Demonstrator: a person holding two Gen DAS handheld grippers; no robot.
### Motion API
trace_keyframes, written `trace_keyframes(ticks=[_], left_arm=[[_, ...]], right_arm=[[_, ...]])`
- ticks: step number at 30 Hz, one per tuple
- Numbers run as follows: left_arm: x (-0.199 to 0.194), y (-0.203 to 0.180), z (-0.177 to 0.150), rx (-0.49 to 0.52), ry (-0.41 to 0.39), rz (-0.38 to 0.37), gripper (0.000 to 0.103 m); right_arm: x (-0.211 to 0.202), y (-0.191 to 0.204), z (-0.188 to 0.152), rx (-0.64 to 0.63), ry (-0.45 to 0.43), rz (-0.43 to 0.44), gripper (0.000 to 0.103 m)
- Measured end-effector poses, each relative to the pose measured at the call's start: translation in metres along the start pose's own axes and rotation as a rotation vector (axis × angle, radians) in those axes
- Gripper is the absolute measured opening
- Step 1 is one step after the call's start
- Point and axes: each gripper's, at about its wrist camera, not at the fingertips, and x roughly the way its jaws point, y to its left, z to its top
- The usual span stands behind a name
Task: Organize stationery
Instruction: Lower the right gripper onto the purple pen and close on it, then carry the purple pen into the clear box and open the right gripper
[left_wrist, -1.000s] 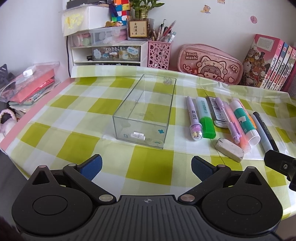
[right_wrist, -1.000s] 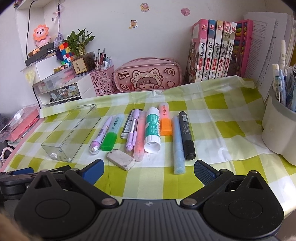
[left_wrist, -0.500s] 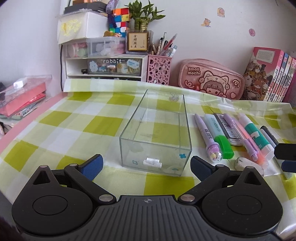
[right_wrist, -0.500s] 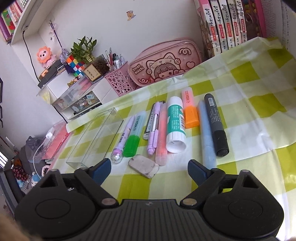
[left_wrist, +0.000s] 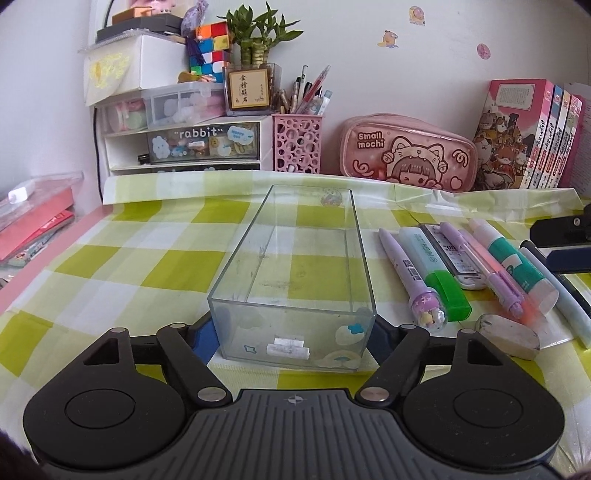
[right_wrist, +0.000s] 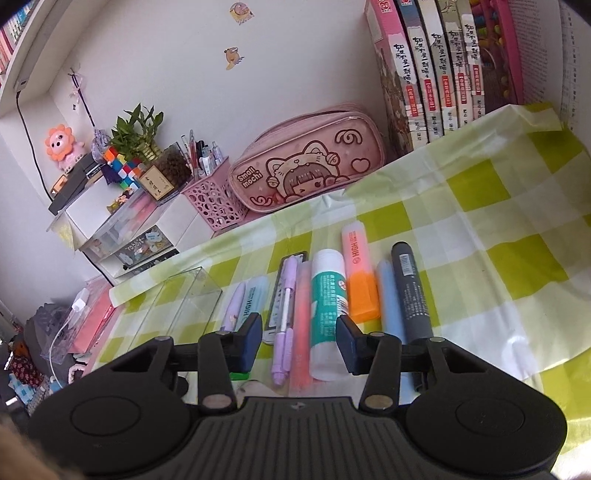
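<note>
Left tongs: your left tongs (left_wrist: 293, 328) sit at the near end of the clear box (left_wrist: 295, 273), one finger on each side wall. The jaws are closing and the pads look pressed against the walls, so you are gripping the box.
Clear box: it stands upright on the green-checked desk (left_wrist: 147, 266), long axis running away from you, with nothing inside.
Right tongs: your right tongs (right_wrist: 301, 341) hang over the near ends of the pens. The jaws are closing but the pads do not press on anything; a purple pen (right_wrist: 283, 317), a pink highlighter (right_wrist: 303, 325) and a glue stick (right_wrist: 327, 314) lie in the gap below them.
Stationery row: it lies on the desk just right of the box, all pieces roughly parallel to it. Further right come an orange highlighter (right_wrist: 360, 273), a light blue pen (right_wrist: 389, 299) and a dark marker (right_wrist: 412, 291).
Eraser: a grey eraser (left_wrist: 508, 336) rests at the near end of the row.
Back of desk: a pink pencil case (left_wrist: 406, 153) leans against the wall beside a pink pen holder (left_wrist: 297, 142).
</note>
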Motion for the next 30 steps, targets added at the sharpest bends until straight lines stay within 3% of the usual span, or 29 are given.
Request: trace_keyframes(ticks=[2, 4, 5, 11, 17, 25, 30], left_arm=[[0.001, 0.0, 0.0, -0.003, -0.002, 0.006, 0.076], [0.001, -0.001, 0.001, -0.004, 0.0, 0.008, 0.076], [0.001, -0.001, 0.001, -0.006, -0.001, 0.008, 0.076], [-0.003, -0.004, -0.003, -0.011, -0.016, 0.032, 0.074], [-0.017, -0.003, -0.012, -0.031, -0.03, 0.05, 0.074], [-0.035, 0.014, -0.022, -0.08, -0.056, -0.022, 0.074], [-0.038, 0.016, -0.023, -0.081, -0.062, -0.017, 0.074]], right_arm=[[0.008, 0.01, 0.001, -0.015, 0.029, 0.046, 0.036], [0.02, 0.02, 0.003, -0.029, 0.058, 0.042, 0.022], [0.027, 0.024, 0.005, -0.031, 0.071, 0.027, 0.02], [0.064, 0.042, 0.009, 0.011, 0.167, 0.092, 0.02], [0.097, 0.058, 0.008, 0.008, 0.232, 0.034, 0.02], [0.11, 0.071, -0.001, -0.038, 0.206, -0.067, 0.017], [0.102, 0.075, 0.001, 0.011, 0.173, -0.085, 0.016]])
